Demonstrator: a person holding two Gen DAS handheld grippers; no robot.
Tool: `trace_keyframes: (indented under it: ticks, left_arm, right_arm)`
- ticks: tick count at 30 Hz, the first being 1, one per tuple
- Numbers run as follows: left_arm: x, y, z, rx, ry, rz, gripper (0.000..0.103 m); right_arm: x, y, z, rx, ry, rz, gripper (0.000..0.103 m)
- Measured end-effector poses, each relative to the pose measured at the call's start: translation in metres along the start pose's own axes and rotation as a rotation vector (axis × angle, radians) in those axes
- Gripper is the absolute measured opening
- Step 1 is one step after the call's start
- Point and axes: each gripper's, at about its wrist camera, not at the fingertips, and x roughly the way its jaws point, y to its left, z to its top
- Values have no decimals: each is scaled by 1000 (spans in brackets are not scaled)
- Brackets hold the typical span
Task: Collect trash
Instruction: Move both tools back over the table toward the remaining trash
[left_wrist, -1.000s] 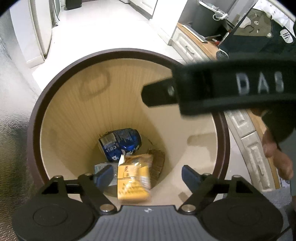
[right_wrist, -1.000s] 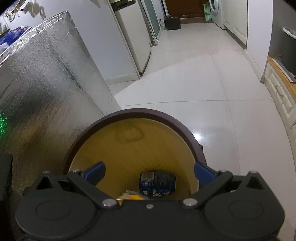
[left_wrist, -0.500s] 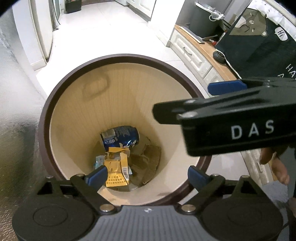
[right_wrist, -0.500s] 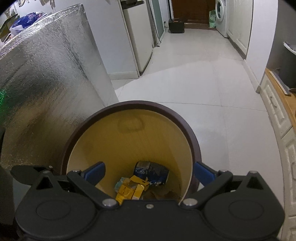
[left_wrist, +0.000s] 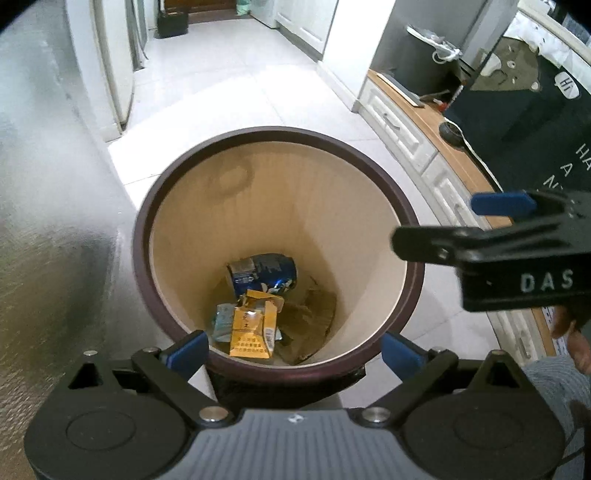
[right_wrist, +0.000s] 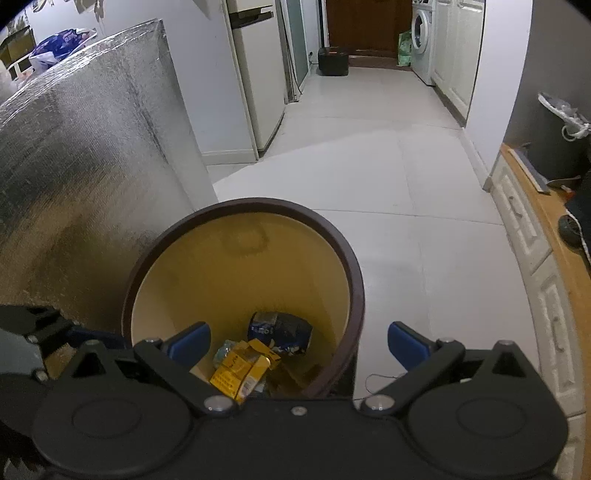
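Compared with one second ago, we see the yellow carton (left_wrist: 253, 330) no longer falling between the left gripper's fingers but lying at the bottom of the waste bin (left_wrist: 147, 280); both cameras now sit farther back from the bin, whose whole rim shows in the left wrist view. The right gripper, which crossed the bin mouth a second ago, has moved off to the right of the rim.

Left gripper (left_wrist: 293, 349): we look steeply down into the bin along its fingers, which are spread wide with nothing between them; one blue fingertip (left_wrist: 186, 349) lies over the near-left rim and the other over the near-right rim.

Right gripper (right_wrist: 299, 341): jaws likewise wide apart and empty, tilted down over the near edge of the bin, with its left fingertip (right_wrist: 190, 339) over the opening and its right one outside the rim above the white floor (right_wrist: 388, 192). In the left wrist view it appears side-on, beside the bin, in front of the white drawer unit (left_wrist: 417, 140).

Trash: the carton lies torn open, just below a crushed blue can (left_wrist: 264, 271), with a pale wrapper (left_wrist: 221, 321) touching its left side and brown paper (left_wrist: 314, 314) to its right. All lie well beneath both grippers. A foil-covered block (right_wrist: 81, 155) stands just left of the bin.
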Motion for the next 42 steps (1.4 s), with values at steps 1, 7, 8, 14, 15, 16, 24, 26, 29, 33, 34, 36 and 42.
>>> trace_keyframes:
  ticks: [1,7,8,14,15,16,24,26,29,33,34,36,42]
  left_arm:
    - [-3,1,-2,-6,-5,3,100]
    - [-24,6,-12,-24,-39,42,103]
    - [-28,7,-14,-29,-45,43,103]
    - [-53,10,-21,-48,-95,61,103]
    - [-56,9,-21,-46,-106,64,103]
    - [-62,8,-22,-44,-119,66,103]
    - [-100,0,-29,-25,-210,76,103]
    - [-110,-2,-32,-23,-235,79,103]
    - [-128,-6,-37,-13,-279,72,103]
    - [-162,-14,-45,14,-369,73,103]
    - [-171,-15,-47,20,-393,75,103]
    - [-188,-17,-52,24,-438,81,103]
    - [-235,-11,-71,8,-563,140,103]
  right_arm:
    - [-3,0,-1,1,-1,-3,103]
    - [-22,4,-12,0,-11,-29,103]
    - [-25,5,-14,-2,-13,-33,103]
    - [-46,11,-22,-8,-32,-61,103]
    - [-50,12,-24,-10,-36,-66,103]
    - [-54,13,-26,-10,-40,-72,103]
    - [-93,16,-39,-1,-85,-117,103]
    - [-105,16,-43,4,-104,-122,103]
    - [-124,18,-48,5,-136,-134,103]
    - [-150,24,-52,3,-192,-143,103]
    - [-155,25,-53,3,-206,-145,103]
    - [-168,30,-53,2,-243,-145,103]
    - [-203,49,-52,-25,-357,-130,103]
